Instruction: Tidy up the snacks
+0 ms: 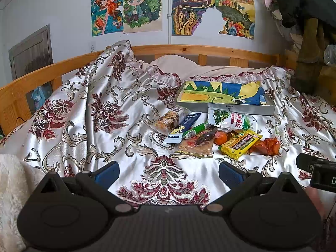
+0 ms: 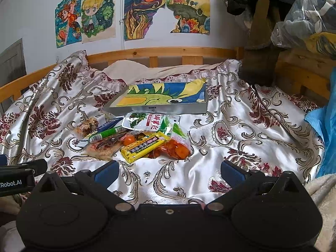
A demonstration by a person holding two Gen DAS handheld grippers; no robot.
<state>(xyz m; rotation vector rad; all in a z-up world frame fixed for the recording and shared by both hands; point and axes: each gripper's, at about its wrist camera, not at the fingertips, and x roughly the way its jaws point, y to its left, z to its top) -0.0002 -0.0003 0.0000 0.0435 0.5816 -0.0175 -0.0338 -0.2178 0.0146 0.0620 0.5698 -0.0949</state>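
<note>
A pile of snacks lies on a patterned satin bedspread (image 1: pixel 88 126) in front of a shallow grey box (image 1: pixel 241 109) lined with a colourful drawing. The pile holds a yellow packet (image 1: pixel 239 143) (image 2: pixel 145 146), a green-and-white pouch (image 1: pixel 231 119) (image 2: pixel 147 121), a green stick (image 1: pixel 196 130) (image 2: pixel 107 134), a blue-and-white packet (image 1: pixel 182 127), a clear bag of brown pieces (image 1: pixel 168 120) and an orange-filled bag (image 1: pixel 267 146) (image 2: pixel 176 147). My left gripper (image 1: pixel 169 173) hovers open, short of the pile. My right gripper (image 2: pixel 169 172) is open too, nearer than the snacks and right of them.
A wooden bed rail (image 1: pixel 189 49) runs behind the bedspread, with drawings (image 1: pixel 142 8) on the wall above. Dark clothes (image 2: pixel 260 58) hang at the right. A blue sheet (image 2: pixel 327 130) and a fluffy blanket (image 1: pixel 10 189) lie at the bed's edges.
</note>
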